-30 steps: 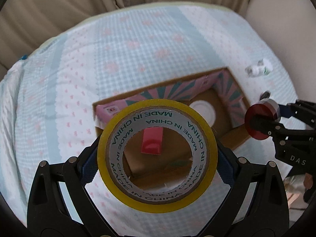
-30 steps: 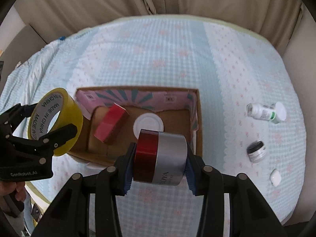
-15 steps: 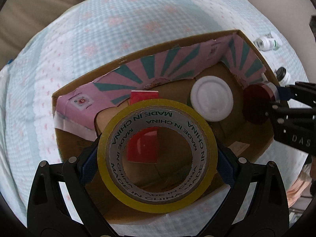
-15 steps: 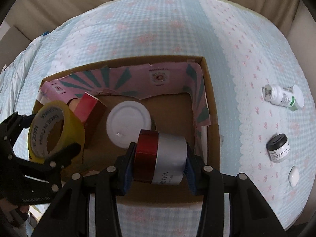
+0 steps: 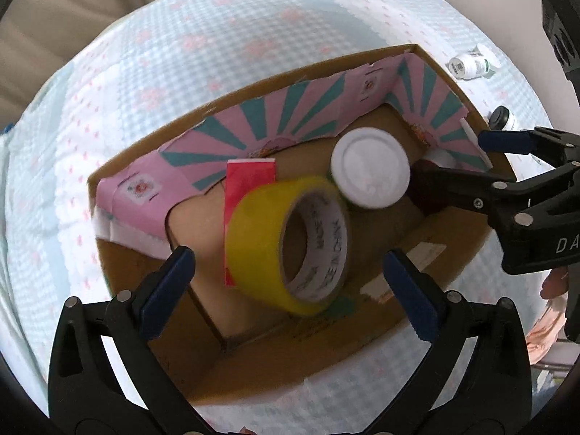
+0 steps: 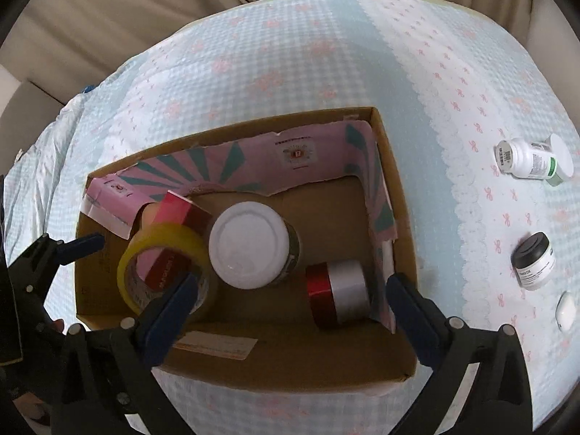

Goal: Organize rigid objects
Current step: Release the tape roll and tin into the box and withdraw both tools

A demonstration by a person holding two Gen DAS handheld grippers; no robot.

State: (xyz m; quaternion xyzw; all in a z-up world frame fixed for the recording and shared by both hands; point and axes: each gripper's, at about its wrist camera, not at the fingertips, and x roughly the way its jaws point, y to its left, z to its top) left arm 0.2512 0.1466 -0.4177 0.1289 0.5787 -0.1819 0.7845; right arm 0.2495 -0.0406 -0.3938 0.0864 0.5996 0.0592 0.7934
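Yellow tape roll [image 5: 290, 243] lies blurred in brown cardboard box [image 5: 449, 253].

Both the left gripper [image 5: 288, 277] and right gripper [image 6: 290, 297] are pointed steeply downward, jaws opening, nothing gripped.

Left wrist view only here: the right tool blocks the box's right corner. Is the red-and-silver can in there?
Observer: Yes. The red-and-silver can lies on its side inside the cardboard box, by the right wall.
Operator: Tool clear of it?
Observer: The right tool has its jaws opening, pads off the can.
Operator: Anything outside I can't see?
Observer: A small white item lies outside the box, near the black-lidded jar.
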